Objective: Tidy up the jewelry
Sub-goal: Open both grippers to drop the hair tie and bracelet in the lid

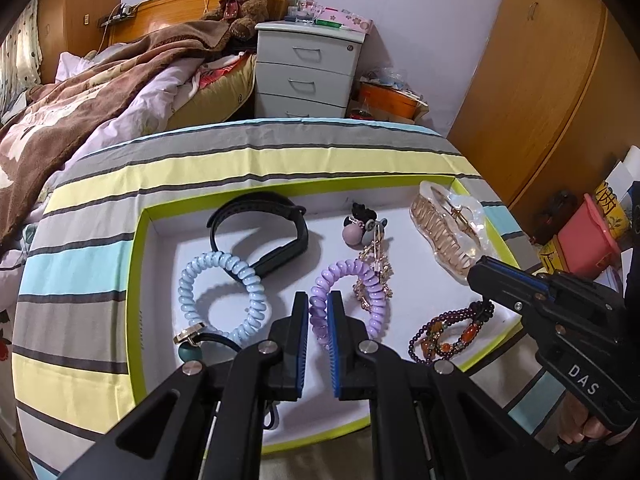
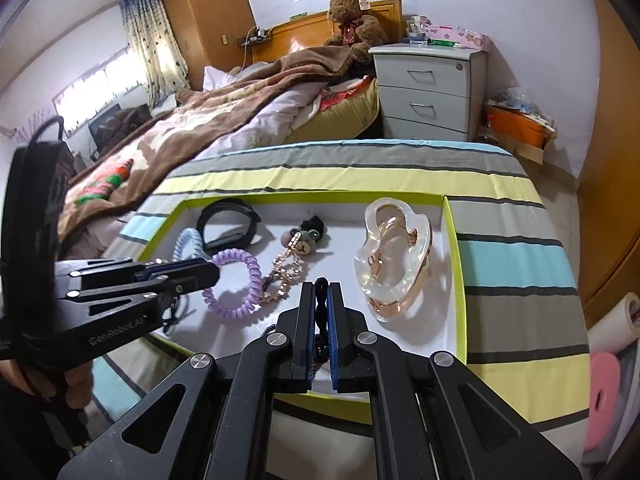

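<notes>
Left hand-held gripper (image 1: 319,300) is clamped on the purple coil hair tie (image 1: 352,300); its near arc is hidden behind the fingers. Right hand-held gripper (image 2: 321,296) is clamped on the beaded bracelet (image 1: 448,332), mostly hidden between its pads in its own view. Both pieces lie in the white tray (image 1: 160,240) on the striped worktop (image 1: 280,168). Black cord under the left hand-held gripper is cut off.

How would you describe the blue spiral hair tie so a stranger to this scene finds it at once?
Start at the green-rimmed white tray on the striped cloth. Near its left wall, in front of the black wristband, lies the blue spiral hair tie. Its purple twin is pinched in the left gripper.
</notes>
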Demonstrator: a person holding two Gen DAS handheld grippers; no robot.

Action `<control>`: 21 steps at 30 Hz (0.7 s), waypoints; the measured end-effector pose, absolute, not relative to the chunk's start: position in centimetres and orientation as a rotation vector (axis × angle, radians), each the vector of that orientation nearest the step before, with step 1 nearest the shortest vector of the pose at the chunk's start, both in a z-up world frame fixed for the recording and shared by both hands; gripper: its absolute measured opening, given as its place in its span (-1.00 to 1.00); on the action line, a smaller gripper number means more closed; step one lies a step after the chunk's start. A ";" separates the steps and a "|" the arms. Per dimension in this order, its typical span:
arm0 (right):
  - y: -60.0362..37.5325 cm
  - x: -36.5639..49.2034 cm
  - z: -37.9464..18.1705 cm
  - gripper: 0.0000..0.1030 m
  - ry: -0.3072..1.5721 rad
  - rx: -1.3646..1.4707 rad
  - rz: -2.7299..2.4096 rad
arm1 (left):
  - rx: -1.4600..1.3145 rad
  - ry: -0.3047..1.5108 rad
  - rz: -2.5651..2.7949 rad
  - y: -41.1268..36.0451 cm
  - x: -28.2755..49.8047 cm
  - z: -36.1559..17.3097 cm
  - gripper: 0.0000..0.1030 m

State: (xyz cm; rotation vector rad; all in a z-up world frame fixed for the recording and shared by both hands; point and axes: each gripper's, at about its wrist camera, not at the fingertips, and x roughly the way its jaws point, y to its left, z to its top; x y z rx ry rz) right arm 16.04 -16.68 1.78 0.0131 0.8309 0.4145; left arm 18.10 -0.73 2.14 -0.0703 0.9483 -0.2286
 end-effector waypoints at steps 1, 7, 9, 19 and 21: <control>-16.5 16.1 1.7 -0.89 0.835 0.002 0.416 | -0.068 0.954 -0.228 -0.8 18.1 2.0 -0.81; -16.0 16.2 1.0 -0.88 0.855 -0.042 0.414 | -0.069 0.963 -0.223 -0.8 18.3 1.7 -0.81; -16.0 16.3 0.8 -0.88 0.864 -0.039 0.417 | -0.069 0.963 -0.222 -0.9 18.3 1.7 -0.80; -16.0 16.5 0.5 -0.84 0.879 -0.055 0.400 | -0.054 0.974 -0.197 -1.0 18.3 1.5 -0.59; -15.9 16.5 0.5 -0.84 0.880 -0.065 0.392 | -0.050 0.974 -0.194 -1.1 18.2 1.5 -0.51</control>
